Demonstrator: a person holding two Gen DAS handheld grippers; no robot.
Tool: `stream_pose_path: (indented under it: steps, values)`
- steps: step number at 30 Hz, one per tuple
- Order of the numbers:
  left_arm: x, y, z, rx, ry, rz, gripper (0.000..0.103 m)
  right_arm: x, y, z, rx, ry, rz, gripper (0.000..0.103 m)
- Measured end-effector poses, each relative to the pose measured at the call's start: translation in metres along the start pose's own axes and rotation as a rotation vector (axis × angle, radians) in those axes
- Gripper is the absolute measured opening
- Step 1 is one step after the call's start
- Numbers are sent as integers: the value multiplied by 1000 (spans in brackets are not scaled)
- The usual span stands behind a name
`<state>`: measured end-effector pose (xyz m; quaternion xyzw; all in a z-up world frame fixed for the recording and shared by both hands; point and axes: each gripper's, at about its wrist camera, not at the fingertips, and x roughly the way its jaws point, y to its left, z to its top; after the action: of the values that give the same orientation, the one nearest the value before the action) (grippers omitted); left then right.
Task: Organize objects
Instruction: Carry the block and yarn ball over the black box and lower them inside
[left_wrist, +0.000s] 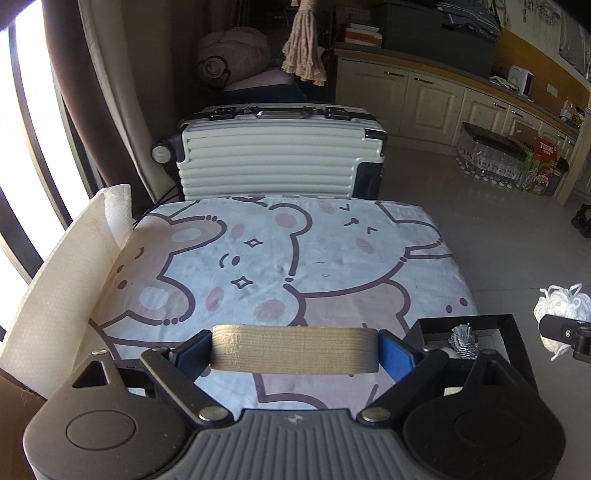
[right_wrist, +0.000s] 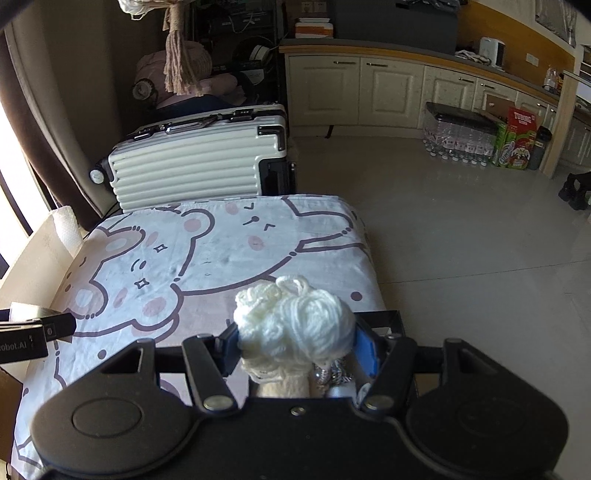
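Note:
My left gripper (left_wrist: 294, 350) is shut on a tan ribbed roll of tape (left_wrist: 294, 349), held edge-on just above the cartoon-bear cloth (left_wrist: 295, 258) on the table. My right gripper (right_wrist: 297, 341) is shut on a ball of white yarn (right_wrist: 295, 321) and holds it over a black open box (right_wrist: 388, 321) at the table's right side. The box (left_wrist: 480, 325) shows in the left wrist view with a silvery bundle (left_wrist: 463, 339) inside, and the yarn (left_wrist: 559, 306) sits beyond it. Cream and silvery items lie in the box under the yarn.
A white ribbed suitcase (left_wrist: 273, 158) stands behind the table's far edge. A white paper sheet and towel roll (left_wrist: 74, 266) line the table's left side by the window. Cabinets (right_wrist: 369, 88), bottled water (right_wrist: 461, 140) and cartons stand across the tiled floor at right.

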<state>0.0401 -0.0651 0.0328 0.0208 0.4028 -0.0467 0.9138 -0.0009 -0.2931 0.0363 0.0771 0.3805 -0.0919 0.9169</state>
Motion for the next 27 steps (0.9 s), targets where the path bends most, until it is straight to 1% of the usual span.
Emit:
stream_pose_path:
  steps: [7, 12, 27]
  values:
    - [5, -37, 3, 26, 1, -62, 93, -3, -35, -5, 46, -3, -35, 62]
    - [7, -57, 4, 51, -5, -91, 93, -4, -55, -8, 87, -5, -47, 62]
    - [32, -100, 5, 61, 32, -176, 93, 5, -85, -12, 131, -1, -30, 62]
